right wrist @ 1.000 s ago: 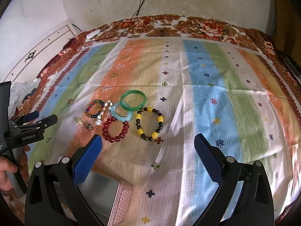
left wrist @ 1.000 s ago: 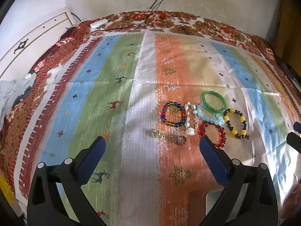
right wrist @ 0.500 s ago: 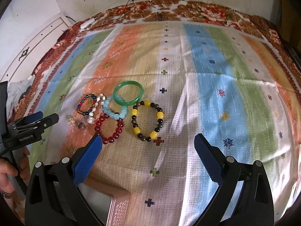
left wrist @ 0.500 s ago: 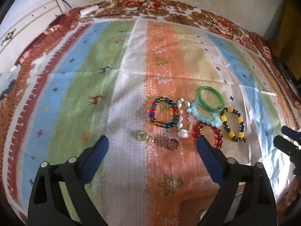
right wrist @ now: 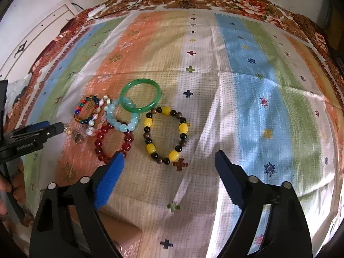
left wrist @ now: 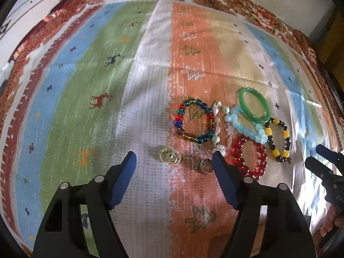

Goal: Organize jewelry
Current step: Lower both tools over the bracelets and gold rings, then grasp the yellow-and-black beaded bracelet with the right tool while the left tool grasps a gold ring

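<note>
Jewelry lies on a striped cloth. In the left wrist view: a gold heart ring [left wrist: 169,156], a silver ring [left wrist: 204,166], a multicolour bead bracelet [left wrist: 194,121], a pearl bracelet [left wrist: 219,129], a light blue bracelet [left wrist: 247,126], a red bead bracelet [left wrist: 250,158], a green bangle [left wrist: 254,105] and a yellow-and-black bracelet [left wrist: 278,139]. My left gripper [left wrist: 173,159] is open, its tips either side of the two rings. My right gripper [right wrist: 168,159] is open just in front of the yellow-and-black bracelet [right wrist: 165,134], beside the red bracelet [right wrist: 111,139] and green bangle [right wrist: 140,95].
A pinkish box [right wrist: 126,239] sits at the near edge under the right gripper. The left gripper [right wrist: 40,130] shows at the left of the right wrist view. White furniture [right wrist: 32,40] stands far left. Cables [right wrist: 137,2] lie at the cloth's far edge.
Both grippers have moved forward and down toward the jewelry. The left gripper's tips now flank the two rings. The right gripper's tips are now close to the yellow-and-black bracelet.
</note>
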